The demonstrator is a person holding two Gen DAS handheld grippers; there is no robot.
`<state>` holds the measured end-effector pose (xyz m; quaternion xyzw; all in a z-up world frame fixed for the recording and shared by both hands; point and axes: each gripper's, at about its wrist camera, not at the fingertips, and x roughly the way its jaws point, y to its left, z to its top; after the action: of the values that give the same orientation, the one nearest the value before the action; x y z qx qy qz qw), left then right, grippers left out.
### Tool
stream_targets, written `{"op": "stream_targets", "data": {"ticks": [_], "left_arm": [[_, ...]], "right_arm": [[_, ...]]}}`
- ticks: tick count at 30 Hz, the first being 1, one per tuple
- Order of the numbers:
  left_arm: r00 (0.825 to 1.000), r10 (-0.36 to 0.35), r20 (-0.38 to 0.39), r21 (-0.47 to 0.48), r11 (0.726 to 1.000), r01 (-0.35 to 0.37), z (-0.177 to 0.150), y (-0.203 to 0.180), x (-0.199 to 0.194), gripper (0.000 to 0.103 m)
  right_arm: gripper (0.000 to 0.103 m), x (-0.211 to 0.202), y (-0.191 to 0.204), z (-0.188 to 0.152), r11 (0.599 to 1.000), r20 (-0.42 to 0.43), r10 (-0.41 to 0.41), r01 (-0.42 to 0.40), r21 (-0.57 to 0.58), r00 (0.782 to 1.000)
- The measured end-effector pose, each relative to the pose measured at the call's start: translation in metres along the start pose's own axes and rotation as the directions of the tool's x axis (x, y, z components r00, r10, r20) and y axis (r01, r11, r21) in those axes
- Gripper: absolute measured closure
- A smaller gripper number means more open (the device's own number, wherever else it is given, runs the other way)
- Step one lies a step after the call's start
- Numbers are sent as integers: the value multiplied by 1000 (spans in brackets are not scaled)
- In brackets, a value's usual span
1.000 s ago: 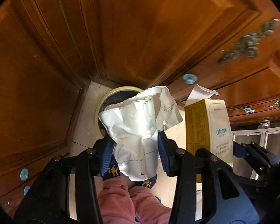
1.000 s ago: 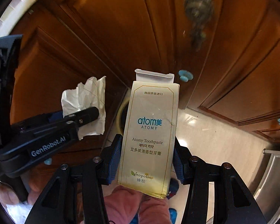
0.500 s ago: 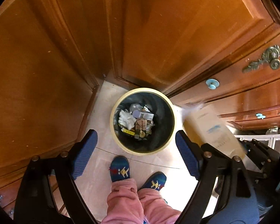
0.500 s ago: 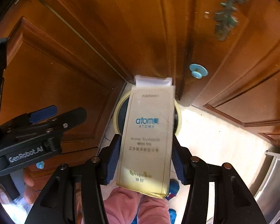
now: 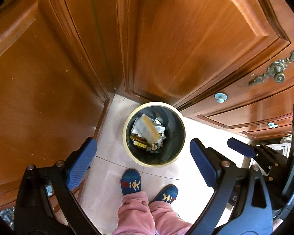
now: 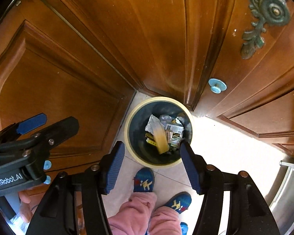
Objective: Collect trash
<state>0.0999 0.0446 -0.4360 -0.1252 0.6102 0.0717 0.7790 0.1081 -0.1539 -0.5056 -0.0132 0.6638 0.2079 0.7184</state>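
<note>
Warm, fairly bright light; the floor [image 6: 225, 141] glares, edges bend, and the falling box [image 6: 161, 139] looks motion-blurred.

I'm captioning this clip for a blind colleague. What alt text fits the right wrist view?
Seen from above, the right gripper, its jaws opening with nothing between them, hangs over a round cream-rimmed waste bin where a blurred yellow toothpaste box lies on crumpled white paper. Wooden cabinet doors surround the bin; the left gripper shows at left.
</note>
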Motion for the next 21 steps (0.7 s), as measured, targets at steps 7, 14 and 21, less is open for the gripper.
{"op": "stream_targets", "data": {"ticks": [7,14,21], "left_arm": [[1000,-11,12,19,1000,11,2,-8,-24,9],[999,-36,20,54,998,35,8,-24,-84,9],[993,-42,108,94,995,32,23,-40,-180,9]], "right_arm": [[43,-36,8,0,1000,34,7,-7,14,999],[43,-111,17,-3,999,93,19,-23,38,995],[39,-217,32,-5,999,181,13,-21,45,983]]}}
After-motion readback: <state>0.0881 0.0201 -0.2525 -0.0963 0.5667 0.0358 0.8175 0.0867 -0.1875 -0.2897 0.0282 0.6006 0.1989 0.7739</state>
